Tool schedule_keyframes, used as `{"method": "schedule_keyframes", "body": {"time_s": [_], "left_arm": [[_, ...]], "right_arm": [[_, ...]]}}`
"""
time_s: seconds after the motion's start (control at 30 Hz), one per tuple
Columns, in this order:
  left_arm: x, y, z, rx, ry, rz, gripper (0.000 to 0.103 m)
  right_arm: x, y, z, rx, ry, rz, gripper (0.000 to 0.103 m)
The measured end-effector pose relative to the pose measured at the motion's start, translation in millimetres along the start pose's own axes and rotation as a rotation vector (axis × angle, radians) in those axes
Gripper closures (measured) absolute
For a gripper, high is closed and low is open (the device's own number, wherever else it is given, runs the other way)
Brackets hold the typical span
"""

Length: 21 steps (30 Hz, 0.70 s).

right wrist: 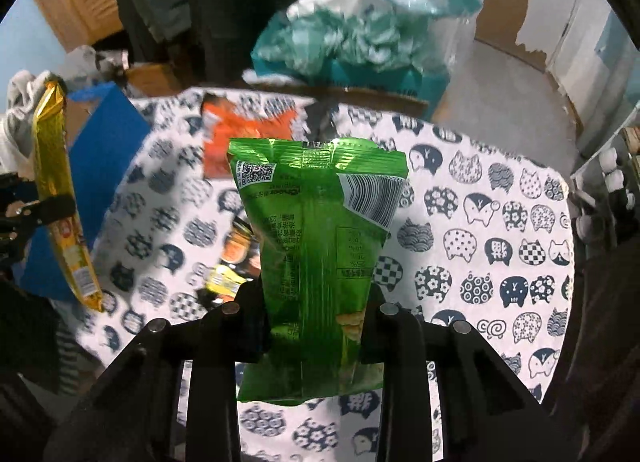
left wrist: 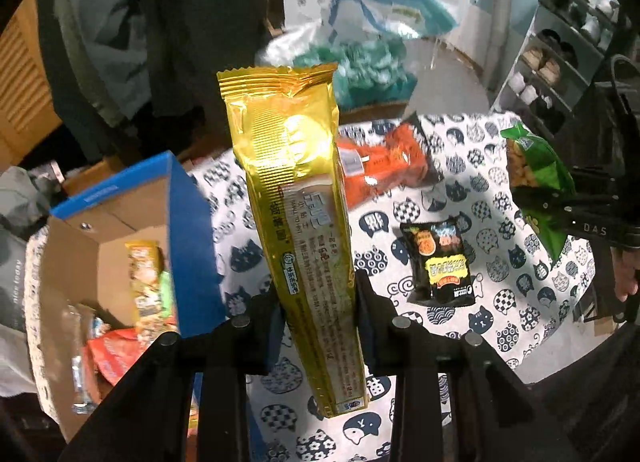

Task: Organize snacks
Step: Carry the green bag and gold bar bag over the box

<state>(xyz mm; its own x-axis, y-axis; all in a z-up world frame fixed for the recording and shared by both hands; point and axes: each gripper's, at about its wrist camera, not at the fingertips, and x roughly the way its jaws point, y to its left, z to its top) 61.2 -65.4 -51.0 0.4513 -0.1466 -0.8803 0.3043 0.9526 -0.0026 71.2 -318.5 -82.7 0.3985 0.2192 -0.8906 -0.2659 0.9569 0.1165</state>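
A tablecloth [right wrist: 500, 222] printed with dark blue cat faces is covering the table and taking up most of both views. At its left edge an open cardboard box [left wrist: 188, 222] with blue outer walls is sitting on the cloth, and several snack packets are lying inside it, among them a yellow-green one and a red one. Beyond the table a heap of teal and white plastic bags [right wrist: 352, 42] is piling up on the floor, blurred.

The left gripper [left wrist: 316, 302] is clenching a long gold packet [left wrist: 296, 190] near its lower half, so that the packet is standing almost upright above the cloth, just right of the box. The right gripper [right wrist: 316, 314] is pinching a green snack bag [right wrist: 320, 246] by its lower part, holding it clear of the table with its barcode facing the camera. Both jaws are pressing tight on their wrappers.

An orange packet [left wrist: 380, 162] is lying flat near the far edge of the cloth. Smallest of all, a black packet [left wrist: 440, 262] with orange and yellow printing is resting on the cloth between the two held snacks, nearer the camera than the orange one
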Motion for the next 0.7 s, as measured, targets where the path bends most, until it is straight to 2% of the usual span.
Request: {"method": "schedule_keyframes", "body": {"time_s": [0.4, 0.53, 0.7], "left_arm": [[-60.4, 11.6, -0.2, 0.028, -0.129, 0.051, 0.071], [-76.2, 18.3, -1.6, 0.038, -0.164, 0.079, 0.071], [-94.6, 34.9, -3.5, 0.017, -0.198, 0.077, 0.071]], "right_arm": [[-51.8, 58.9, 22.3, -0.063, -0.131, 0.050, 0.075], [-61.5, 76.6, 28.8, -0.084, -0.160, 0.056, 0.075], [-65.9, 98.2, 39.4, -0.109, -0.180, 0.070, 0.075]]}}
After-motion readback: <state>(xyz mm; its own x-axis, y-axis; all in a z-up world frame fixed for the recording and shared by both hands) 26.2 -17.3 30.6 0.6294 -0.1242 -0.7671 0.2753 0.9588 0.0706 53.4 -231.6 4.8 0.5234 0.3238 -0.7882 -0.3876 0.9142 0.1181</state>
